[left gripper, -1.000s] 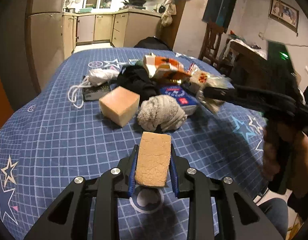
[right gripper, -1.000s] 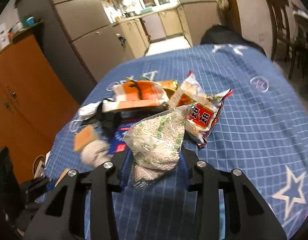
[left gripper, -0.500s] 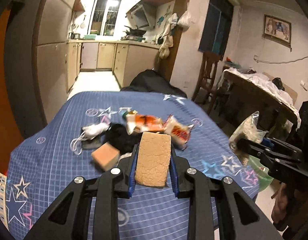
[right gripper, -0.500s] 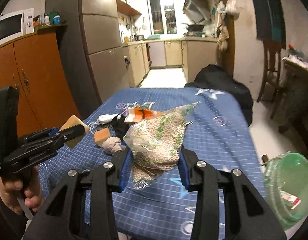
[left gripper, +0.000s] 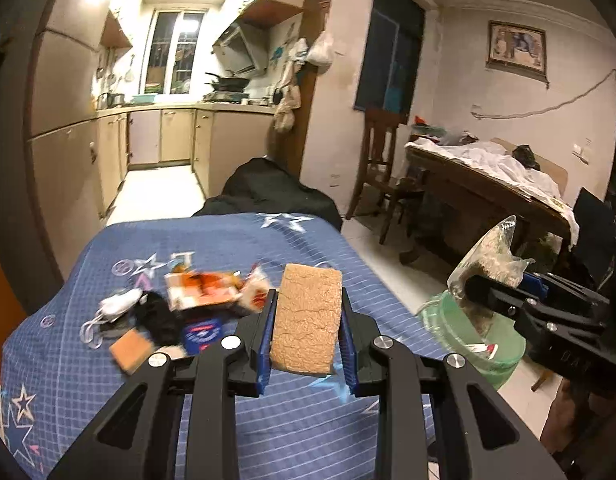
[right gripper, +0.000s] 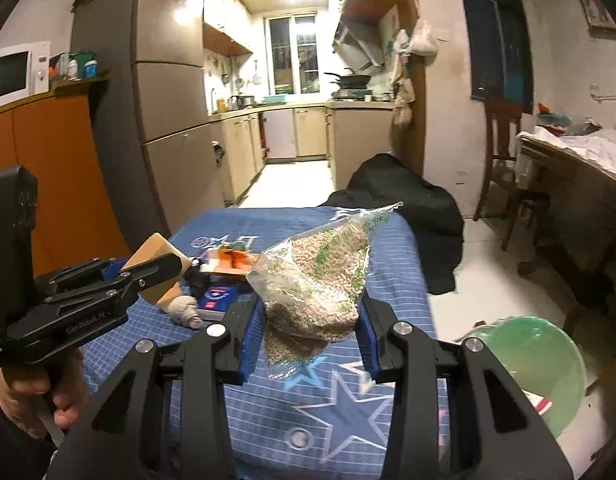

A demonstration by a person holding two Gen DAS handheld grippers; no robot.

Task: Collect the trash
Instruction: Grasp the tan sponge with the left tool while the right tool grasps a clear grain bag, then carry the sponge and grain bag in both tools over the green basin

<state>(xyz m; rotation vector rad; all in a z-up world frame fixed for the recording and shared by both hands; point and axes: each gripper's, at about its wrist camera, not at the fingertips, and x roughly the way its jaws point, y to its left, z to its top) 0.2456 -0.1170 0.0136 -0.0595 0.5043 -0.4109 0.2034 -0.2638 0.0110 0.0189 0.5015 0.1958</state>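
Note:
My left gripper (left gripper: pixel 306 320) is shut on a tan cracked sponge (left gripper: pixel 306 316) and holds it up over the near edge of the blue star-print table (left gripper: pixel 299 432). It also shows at the left of the right wrist view (right gripper: pixel 155 270). My right gripper (right gripper: pixel 310 328) is shut on a clear bag of pale pellets (right gripper: pixel 320 280); in the left wrist view this bag (left gripper: pixel 492 260) hangs above a green plastic bin (left gripper: pixel 460 332) on the floor right of the table. The bin (right gripper: pixel 548 356) holds some trash.
A pile stays on the table: orange snack wrappers (left gripper: pixel 199 292), a blue packet (left gripper: pixel 203 334), black cloth (left gripper: pixel 159 320), a white mask (left gripper: pixel 115 304), an orange sponge block (left gripper: pixel 129 350) and a rolled grey sock (right gripper: pixel 183 308). A wooden chair (left gripper: pixel 380 176) and cluttered desk (left gripper: pixel 488 184) stand right.
Both grippers have lifted away from the pile and pulled back toward the table's near right side. The right gripper carried the pellet bag over the green bin; the left still holds the sponge.

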